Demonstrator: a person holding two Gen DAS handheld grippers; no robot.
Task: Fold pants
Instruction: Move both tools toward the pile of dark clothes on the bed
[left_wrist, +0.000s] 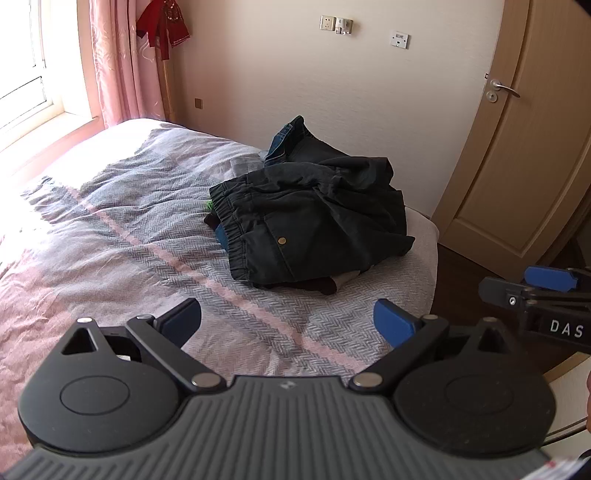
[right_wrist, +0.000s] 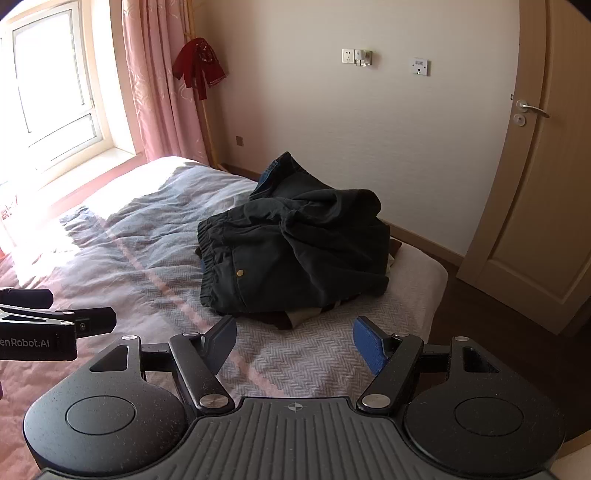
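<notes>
Dark pants (left_wrist: 314, 218) (right_wrist: 291, 254) lie crumpled on top of a heap of clothes at the far right corner of the bed, elastic waistband and a brass button facing me. My left gripper (left_wrist: 287, 325) hovers open above the bedspread, short of the heap, nothing between its blue pads. My right gripper (right_wrist: 294, 345) is open too, just in front of the heap's near edge and holding nothing. Each gripper shows at the edge of the other's view: the right one (left_wrist: 532, 291) to the right, the left one (right_wrist: 55, 314) to the left.
The bed (left_wrist: 122, 236) (right_wrist: 122, 258) has a grey and pink striped cover, sunlit on the left. Under the pants lie blue jeans (left_wrist: 284, 142) and other garments. A closed door (left_wrist: 517, 147) stands right of the bed, a window and pink curtain (right_wrist: 147, 81) at the left.
</notes>
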